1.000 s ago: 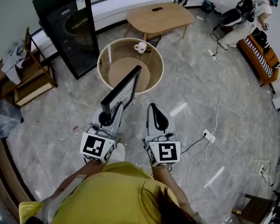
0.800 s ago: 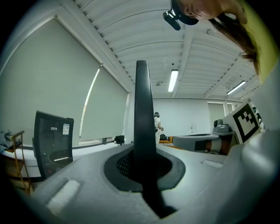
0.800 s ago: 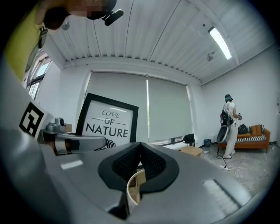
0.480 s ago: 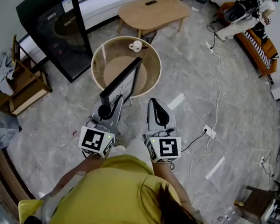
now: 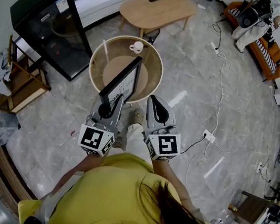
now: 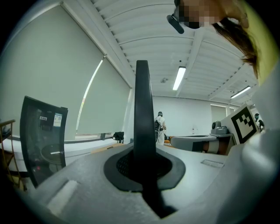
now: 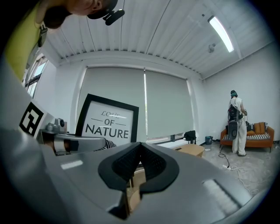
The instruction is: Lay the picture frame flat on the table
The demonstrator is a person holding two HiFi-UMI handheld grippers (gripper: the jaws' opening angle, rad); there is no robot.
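The left gripper [image 5: 116, 100] pinches the black rectangular picture frame [image 5: 125, 80] upright by the round wood-rimmed glass table [image 5: 160, 75]. The right gripper [image 5: 156, 102] has its jaws pressed together, empty.

You've stepped forward, bringing the picture frame [image 5: 123, 82] further over the round table [image 5: 158, 71], past its near edge.

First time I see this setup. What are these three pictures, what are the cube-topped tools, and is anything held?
A person holds a hand-held gripper in each hand; the marker cubes belong to them. One picture looks down from the person's head; the other two look along each one's jaws. The left hand-held gripper is shut on the edge of a black frame, upright near a round table with a mug on it. The right hand-held gripper is shut and empty.
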